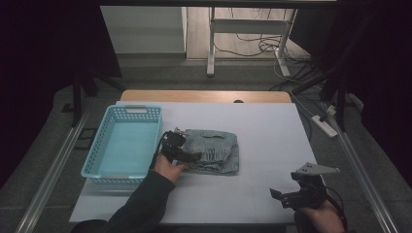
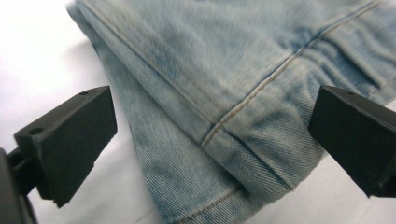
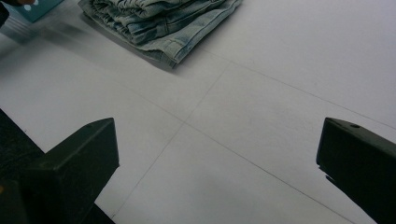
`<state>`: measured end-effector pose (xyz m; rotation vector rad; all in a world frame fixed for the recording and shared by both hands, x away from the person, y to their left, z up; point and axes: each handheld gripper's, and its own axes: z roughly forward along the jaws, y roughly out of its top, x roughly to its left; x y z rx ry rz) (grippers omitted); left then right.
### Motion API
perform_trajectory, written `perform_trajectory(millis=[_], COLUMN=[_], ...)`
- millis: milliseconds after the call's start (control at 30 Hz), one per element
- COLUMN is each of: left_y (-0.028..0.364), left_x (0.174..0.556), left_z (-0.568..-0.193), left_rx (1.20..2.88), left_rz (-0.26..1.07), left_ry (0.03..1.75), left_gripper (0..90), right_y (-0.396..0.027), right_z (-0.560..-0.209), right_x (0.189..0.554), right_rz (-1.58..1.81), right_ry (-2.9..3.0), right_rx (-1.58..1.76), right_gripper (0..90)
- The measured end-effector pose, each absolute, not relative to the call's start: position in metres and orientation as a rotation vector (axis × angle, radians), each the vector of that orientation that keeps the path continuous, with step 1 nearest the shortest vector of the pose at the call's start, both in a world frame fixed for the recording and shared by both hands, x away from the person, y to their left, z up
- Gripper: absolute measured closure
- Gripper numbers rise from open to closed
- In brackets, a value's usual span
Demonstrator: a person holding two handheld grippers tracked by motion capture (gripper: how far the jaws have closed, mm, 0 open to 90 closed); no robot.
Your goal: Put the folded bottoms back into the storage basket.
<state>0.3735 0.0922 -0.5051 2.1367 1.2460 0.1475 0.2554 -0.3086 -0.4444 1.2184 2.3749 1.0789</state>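
A pair of folded light-blue jeans (image 1: pixel 213 150) lies on the white table (image 1: pixel 262 131), just right of a light-blue plastic basket (image 1: pixel 125 145). My left gripper (image 1: pixel 187 156) is at the near left corner of the jeans, open, its jaws spread either side of the folded hem (image 2: pixel 224 126). My right gripper (image 1: pixel 284 196) hovers open near the table's front right edge, over bare table with nothing between its jaws (image 3: pixel 219 154). In the right gripper view the jeans (image 3: pixel 163 21) lie farther off at the top left.
The basket looks empty and stands at the table's left side. Behind the table are a desk frame (image 1: pixel 211 43) and cables (image 1: pixel 257 46) on the floor, and a power strip (image 1: pixel 326 125) lies beyond the right edge.
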Motion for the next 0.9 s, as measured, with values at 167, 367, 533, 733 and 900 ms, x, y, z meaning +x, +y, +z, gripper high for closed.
perform_trajectory(millis=[167, 367, 533, 733, 900], left_y=[0.096, 0.087, 0.088, 0.089, 0.086], left_x=[0.379, 0.374, 0.373, 0.372, 0.370], left_z=[-0.524, -0.526, -0.522, -0.519, -0.517], left_rx=[2.112, 2.241, 2.243, 2.238, 2.244], left_rz=[-0.018, 0.038, 0.011, -0.033, -0.034], left_ry=[1.320, 1.265, 1.253, 1.231, 1.209], left_gripper=[0.2, 1.5, 9.8, 25.1, 38.9], right_y=[-0.309, -0.308, -0.307, -0.306, -0.303], right_z=[-0.444, -0.444, -0.445, -0.445, -0.445], right_x=[0.255, 0.255, 0.256, 0.256, 0.257], right_rz=[1.080, 1.073, 1.063, 1.060, 1.033], right_ry=[2.374, 2.378, 2.386, 2.392, 2.411], right_rx=[1.218, 1.218, 1.204, 1.201, 1.181], right_gripper=[0.0, 0.0, 0.0, 0.0, 0.0])
